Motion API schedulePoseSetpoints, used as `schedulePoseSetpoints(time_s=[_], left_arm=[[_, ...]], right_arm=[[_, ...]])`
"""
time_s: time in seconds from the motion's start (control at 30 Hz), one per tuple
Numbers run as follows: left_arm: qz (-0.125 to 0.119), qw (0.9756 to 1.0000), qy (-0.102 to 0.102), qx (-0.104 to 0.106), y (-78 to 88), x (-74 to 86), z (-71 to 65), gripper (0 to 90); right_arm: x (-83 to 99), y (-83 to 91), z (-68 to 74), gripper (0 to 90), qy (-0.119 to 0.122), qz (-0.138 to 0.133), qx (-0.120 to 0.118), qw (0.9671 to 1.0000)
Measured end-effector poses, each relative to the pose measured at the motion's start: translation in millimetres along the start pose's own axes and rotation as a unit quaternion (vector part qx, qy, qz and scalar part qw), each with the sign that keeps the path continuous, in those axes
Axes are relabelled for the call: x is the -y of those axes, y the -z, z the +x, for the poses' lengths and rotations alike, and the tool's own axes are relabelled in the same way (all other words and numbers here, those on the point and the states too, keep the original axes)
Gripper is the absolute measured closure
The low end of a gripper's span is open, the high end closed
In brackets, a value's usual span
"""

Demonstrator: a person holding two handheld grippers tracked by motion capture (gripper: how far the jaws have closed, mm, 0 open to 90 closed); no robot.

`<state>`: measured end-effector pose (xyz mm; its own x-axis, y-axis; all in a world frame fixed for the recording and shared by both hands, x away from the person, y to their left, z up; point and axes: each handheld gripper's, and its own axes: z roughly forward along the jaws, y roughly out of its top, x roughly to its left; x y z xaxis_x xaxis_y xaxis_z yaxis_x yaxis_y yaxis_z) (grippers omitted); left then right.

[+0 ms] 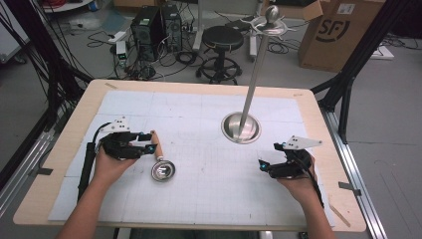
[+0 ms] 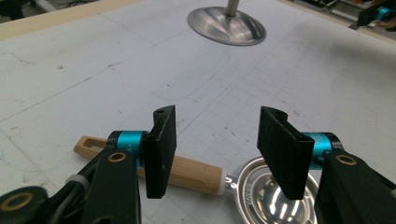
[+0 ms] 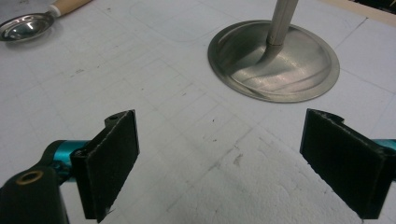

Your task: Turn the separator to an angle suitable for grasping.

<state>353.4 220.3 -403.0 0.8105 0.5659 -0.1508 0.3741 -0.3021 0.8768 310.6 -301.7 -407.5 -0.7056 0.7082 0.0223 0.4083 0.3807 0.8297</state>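
A small ladle lies flat on the white mat, left of centre and low in the high view. It has a pale wooden handle and a shiny round metal bowl, joined by a short white collar. The handle points toward the top of that frame; the bowl sits at the lower end, open side up, mirroring light. In the left gripper view the handle runs across the lower frame, its far end slotted, with the bowl at lower right.
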Motion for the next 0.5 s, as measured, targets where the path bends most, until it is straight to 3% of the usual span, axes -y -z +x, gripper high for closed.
schedulePoseSetpoints(time_s=[0.13, 0.37, 0.5], left_arm=[[0.001, 1.0, 0.005, 0.0, -6.8, -6.0, 3.5, 50.7], [0.034, 0.9994, -0.002, -0.007, -20.4, -15.0, 7.6, 56.6], [0.041, 0.9989, 0.017, -0.017, -27.5, -16.8, 11.7, 60.0]], right_arm=[[-0.3, -0.7, 0.8, 10.4, 0.002, 0.001, -0.002, 1.0], [-0.3, 0.5, 0.6, 10.4, -0.003, -0.001, 0.0, 1.0], [-0.6, -1.1, 2.0, 10.5, 0.005, 0.002, 0.0, 1.0]])
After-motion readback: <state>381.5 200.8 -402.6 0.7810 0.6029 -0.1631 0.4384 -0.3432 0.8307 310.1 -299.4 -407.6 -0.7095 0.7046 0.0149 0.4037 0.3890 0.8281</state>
